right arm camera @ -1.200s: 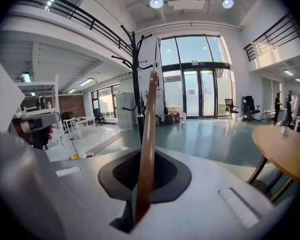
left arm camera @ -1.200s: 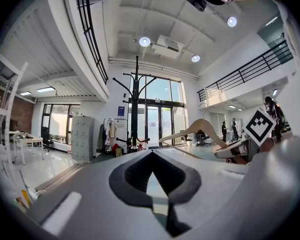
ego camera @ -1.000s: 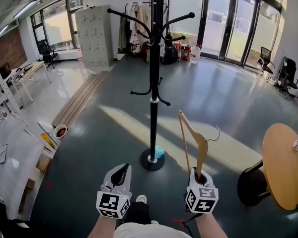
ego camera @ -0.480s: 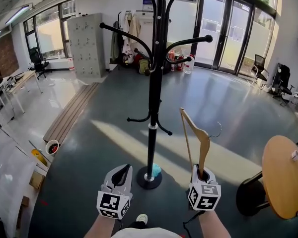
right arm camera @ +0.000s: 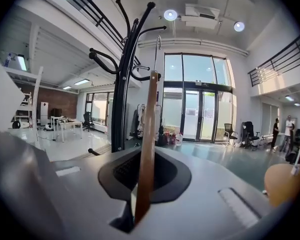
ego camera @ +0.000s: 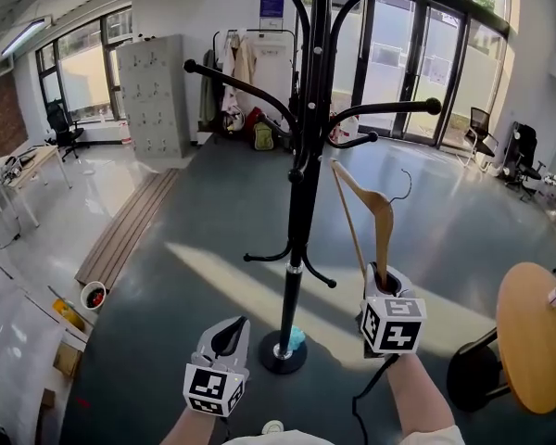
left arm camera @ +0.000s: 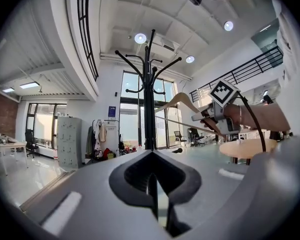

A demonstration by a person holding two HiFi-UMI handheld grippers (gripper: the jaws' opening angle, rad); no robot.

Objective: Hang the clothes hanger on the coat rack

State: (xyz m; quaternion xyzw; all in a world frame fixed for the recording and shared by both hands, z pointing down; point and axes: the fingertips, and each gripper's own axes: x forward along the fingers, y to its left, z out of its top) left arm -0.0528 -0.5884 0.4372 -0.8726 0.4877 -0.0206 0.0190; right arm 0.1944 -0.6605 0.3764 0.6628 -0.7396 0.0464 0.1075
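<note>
The left gripper sits low with its 2 jaws together and empty, left of the coat rack, while just right of its pole the right gripper clamps the lower end of the wooden hanger, long axis upright, hook pointing right.

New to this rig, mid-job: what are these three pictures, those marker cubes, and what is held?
No robot arm: a person holds a two-jaw gripper in each hand; the marker cubes belong to them. The head view looks down from the person's head; the other two look along each gripper's jaws. The right gripper is shut on a wooden clothes hanger, beside the black coat rack on the floor, not yet hung. The left gripper is shut, empty. A round table stands at the right.
</note>
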